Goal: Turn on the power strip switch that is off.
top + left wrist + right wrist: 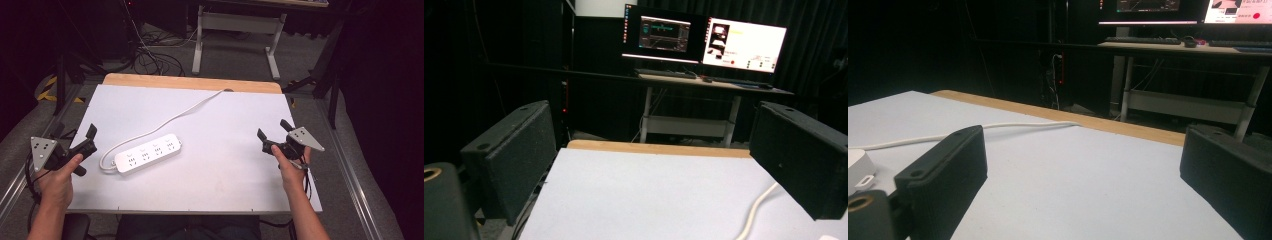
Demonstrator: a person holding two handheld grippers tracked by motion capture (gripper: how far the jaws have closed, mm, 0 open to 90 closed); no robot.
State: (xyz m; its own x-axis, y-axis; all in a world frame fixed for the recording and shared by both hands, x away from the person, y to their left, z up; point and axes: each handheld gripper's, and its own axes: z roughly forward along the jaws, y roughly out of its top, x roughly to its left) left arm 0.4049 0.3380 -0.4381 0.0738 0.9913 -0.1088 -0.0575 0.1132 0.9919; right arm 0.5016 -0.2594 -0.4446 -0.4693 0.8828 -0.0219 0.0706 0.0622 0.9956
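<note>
A white power strip (148, 153) lies left of centre on the white table top (225, 125), and its end shows at the left edge of the right gripper view (859, 172). Its white cable (170, 120) runs back to the far wooden edge, also seen as the cable (756, 212) and the cable (998, 126). My left gripper (75, 137) hovers at the table's left edge, jaws wide apart and empty (659, 170). My right gripper (274, 130) is held at the right side, open with nothing between its jaws (1083, 170).
A strip of wood (192, 82) borders the table's far edge. Beyond it stands a desk frame (235, 30) with loose cables on the floor, and two lit monitors (704, 42) on that desk. Metal rails (350, 170) flank the table.
</note>
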